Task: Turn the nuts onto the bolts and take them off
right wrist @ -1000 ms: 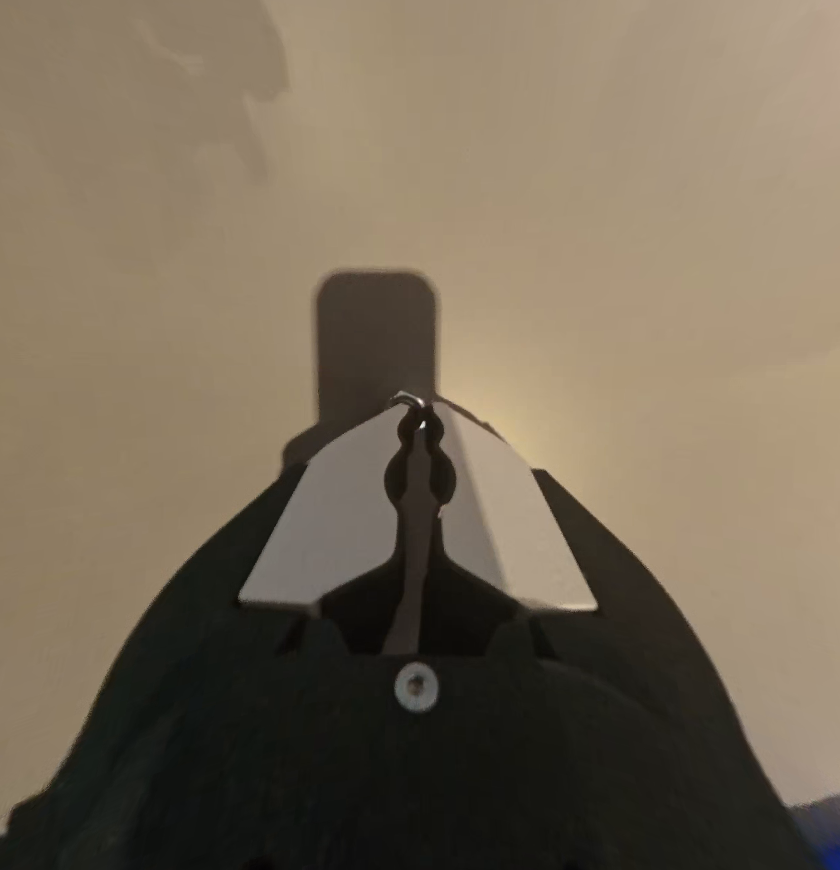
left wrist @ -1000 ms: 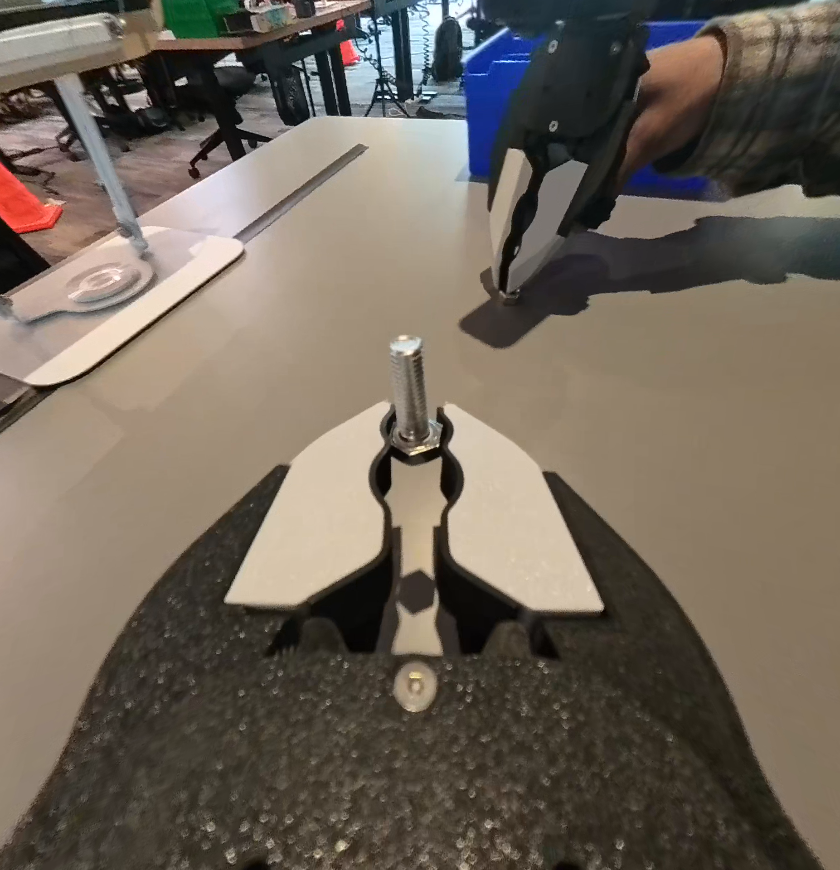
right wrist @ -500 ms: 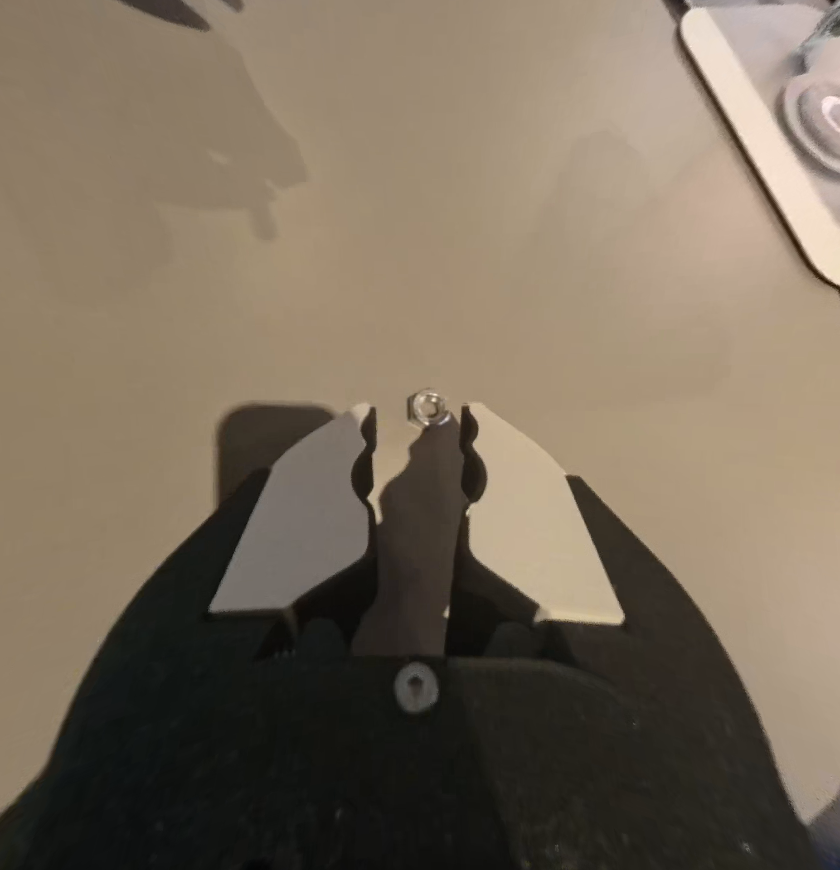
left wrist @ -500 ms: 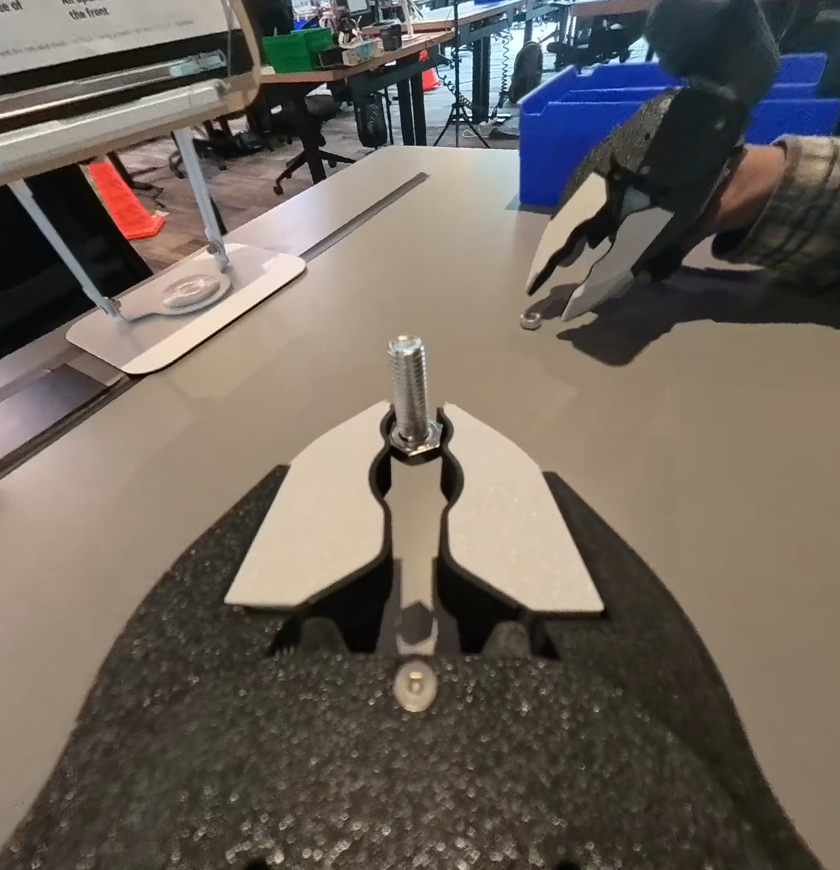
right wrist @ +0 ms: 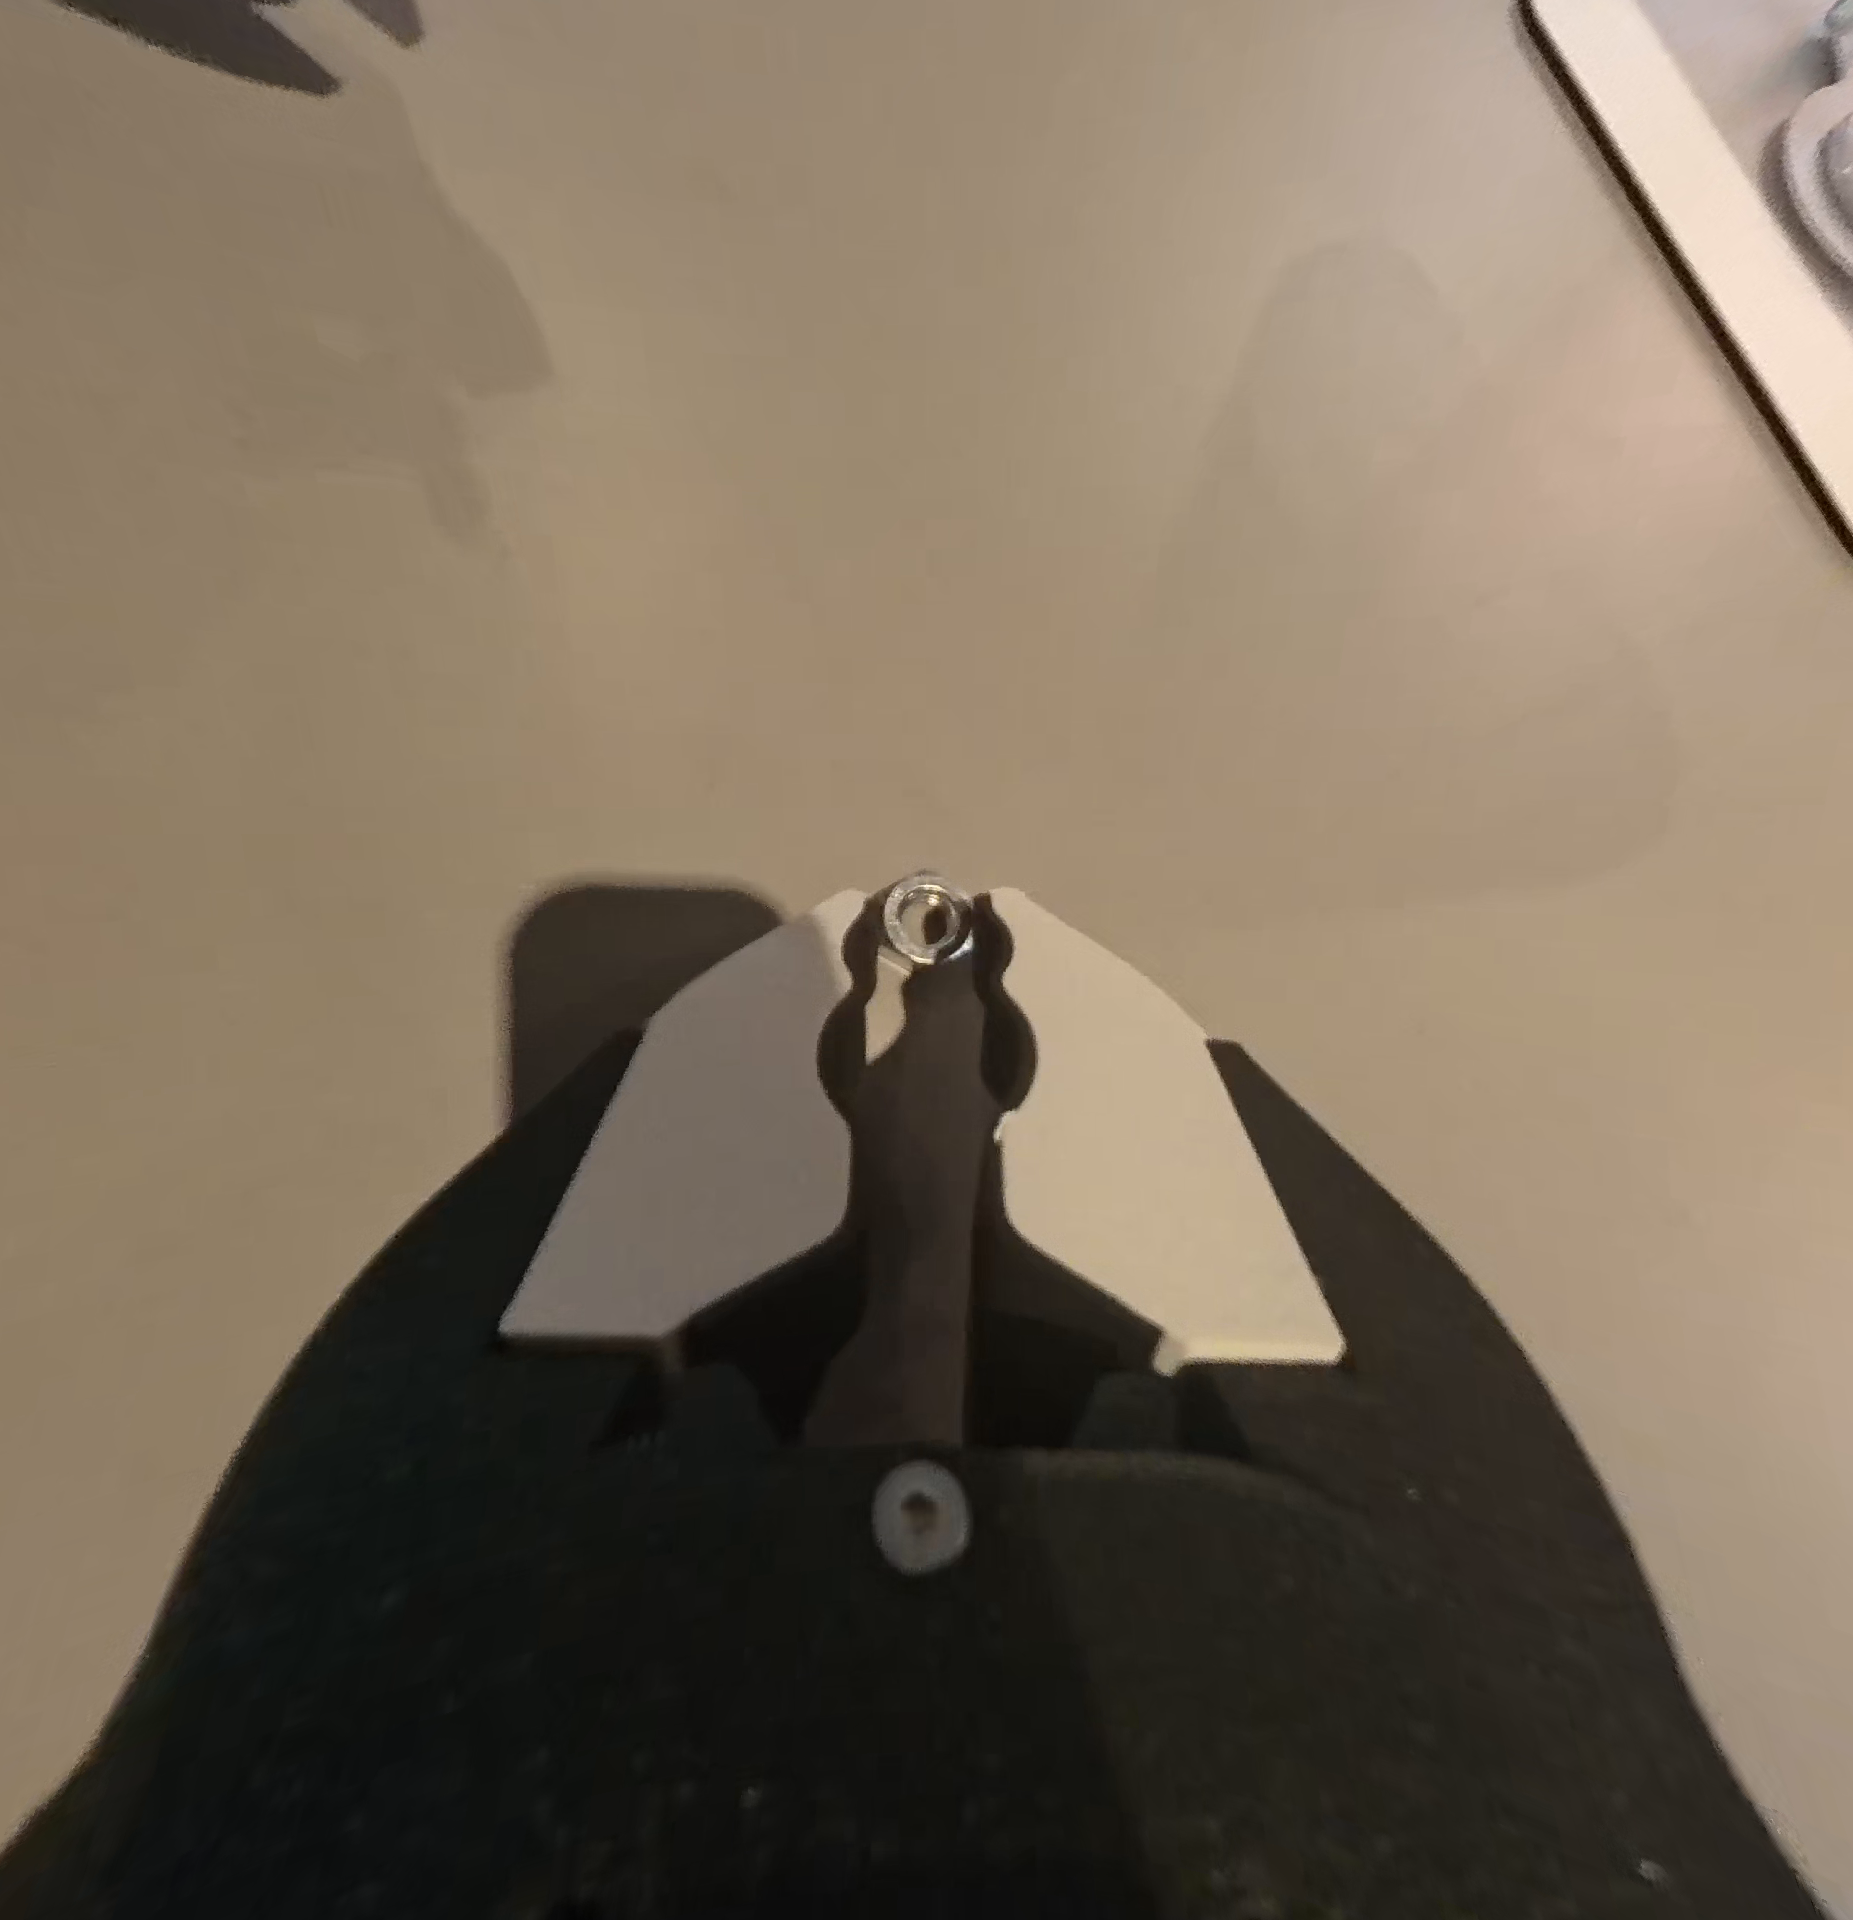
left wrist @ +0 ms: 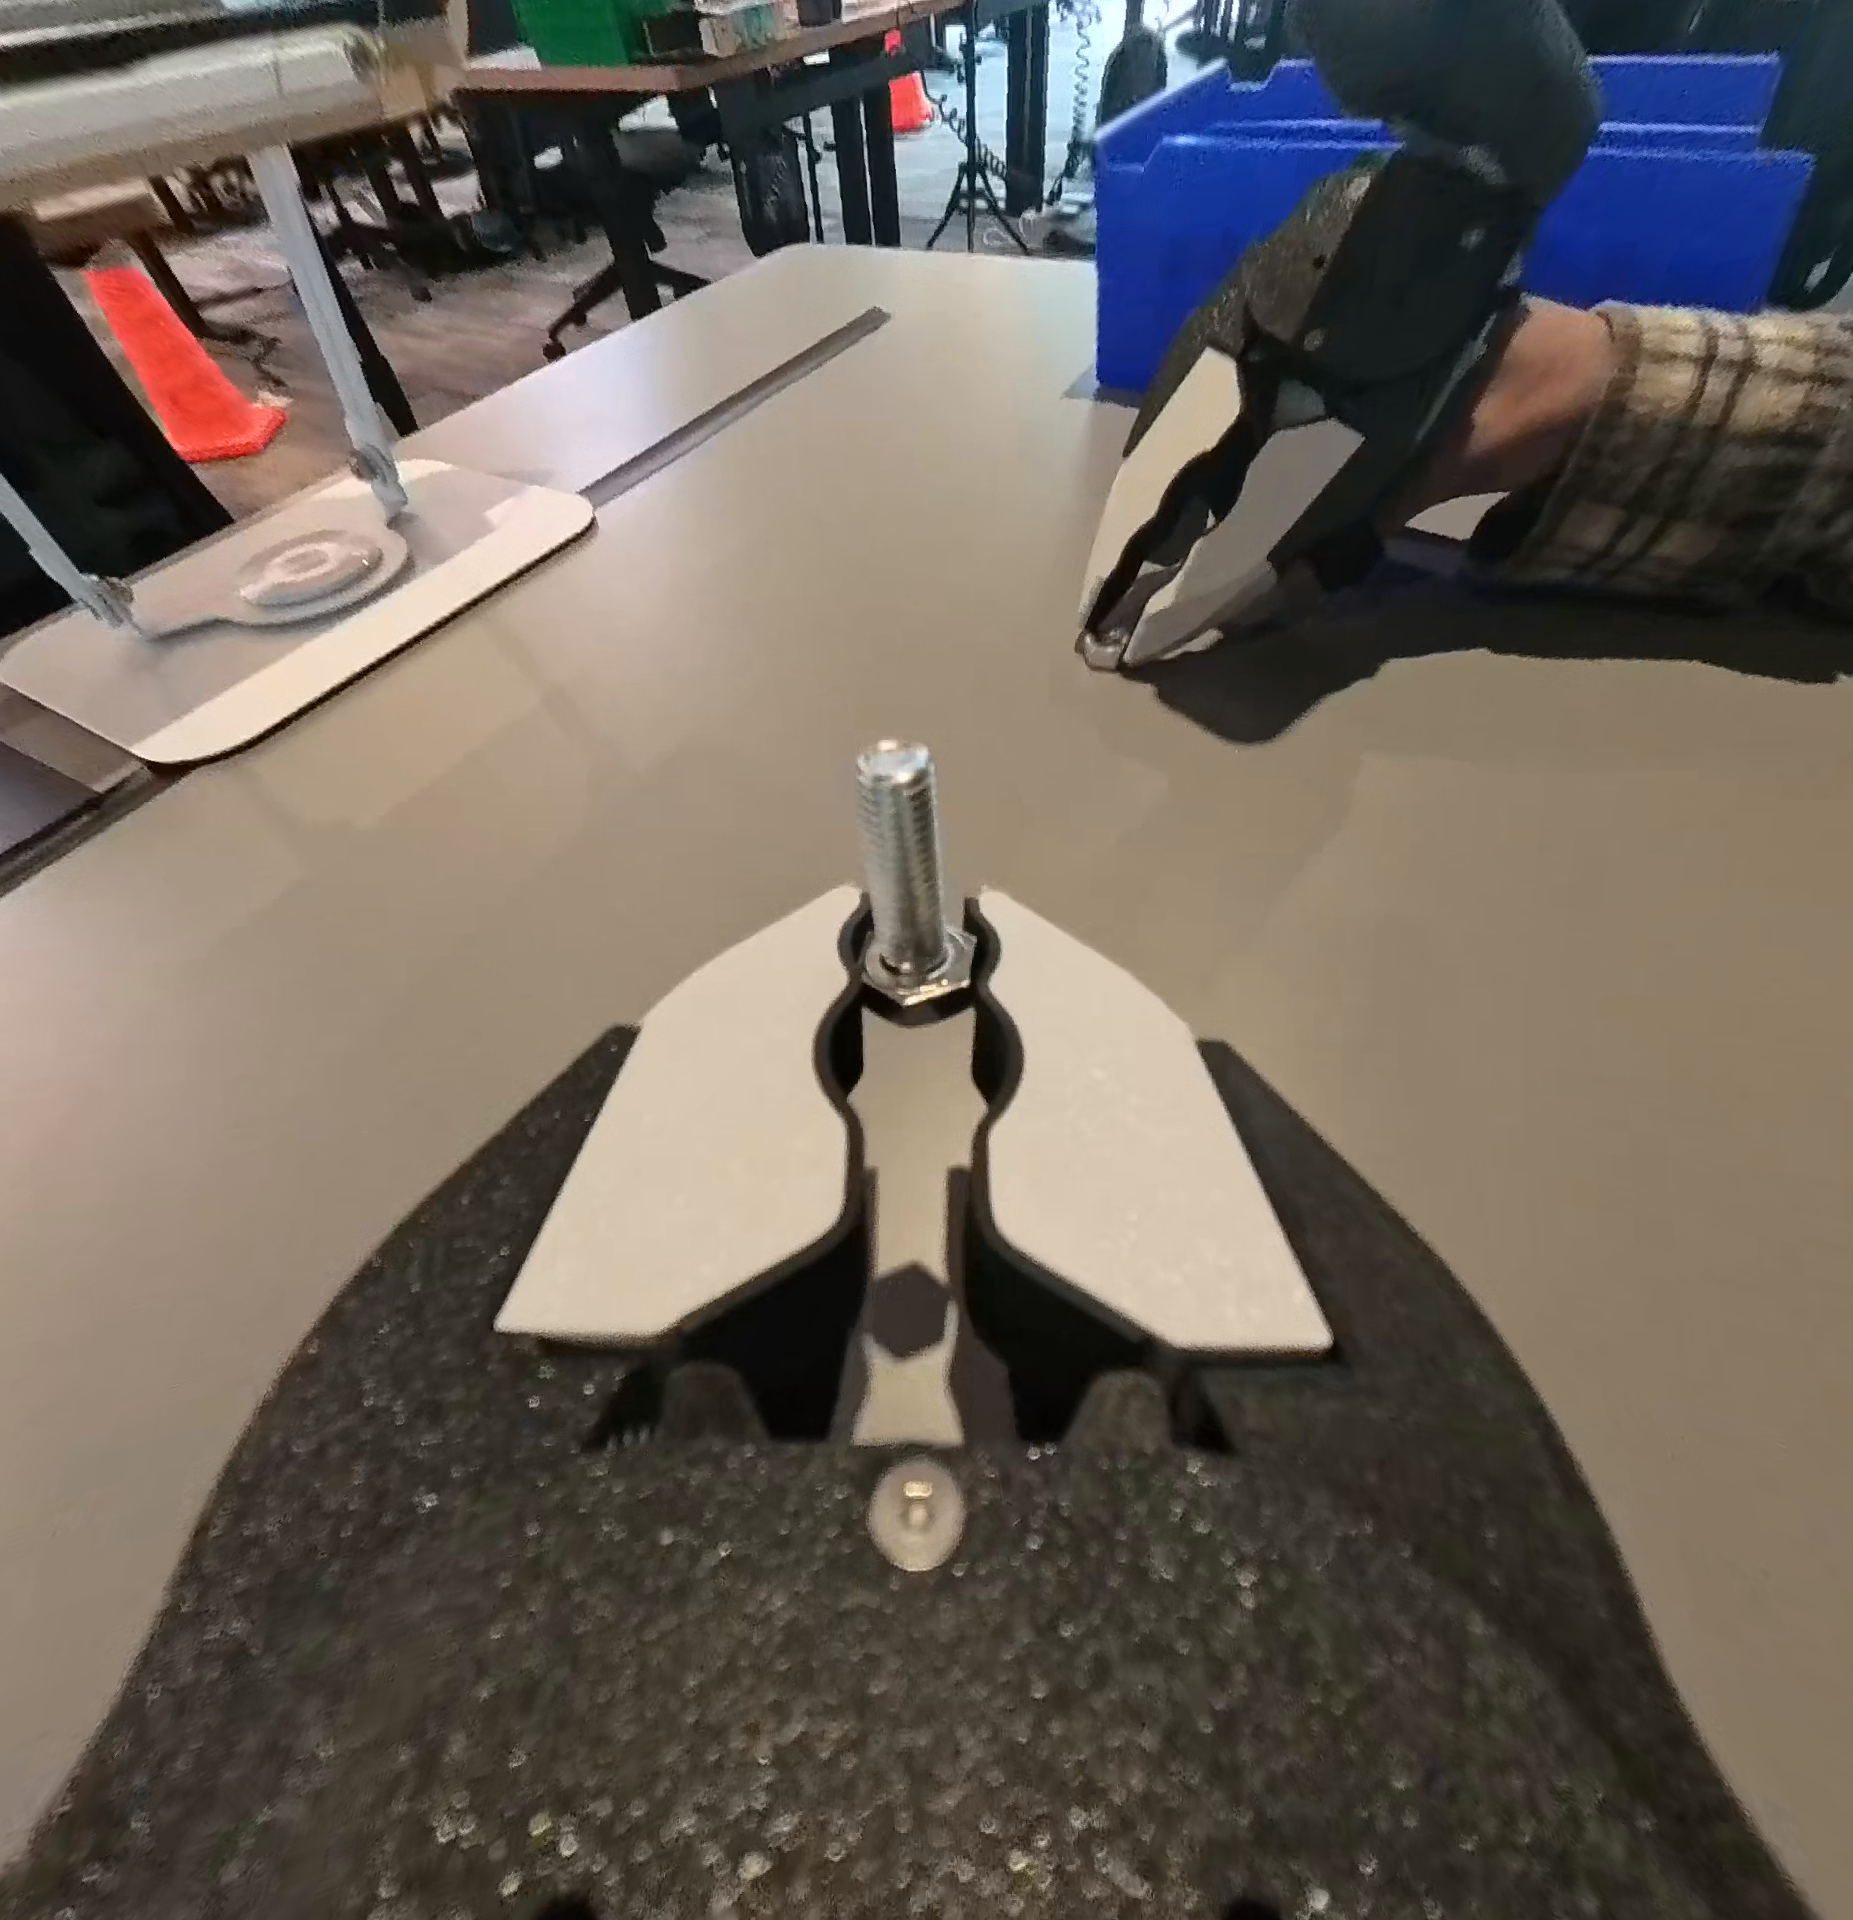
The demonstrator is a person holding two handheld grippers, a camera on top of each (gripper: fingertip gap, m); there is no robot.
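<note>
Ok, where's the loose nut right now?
The nut lies flat on the grey table, between the tips of the right gripper; in the left wrist view it's off to the right of the upright bolt.

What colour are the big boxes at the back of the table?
Bright blue. The storage bins show best in the left wrist view.

The bench point(left wrist: 1421, 1039) has a smooth grey-beige top. A flat white stand base point(left wrist: 298, 634) rests on its far left part. Blue bins point(left wrist: 1192, 229) sit at its far edge. A small nut point(right wrist: 924, 925) lies flat on the bench surface.
</note>
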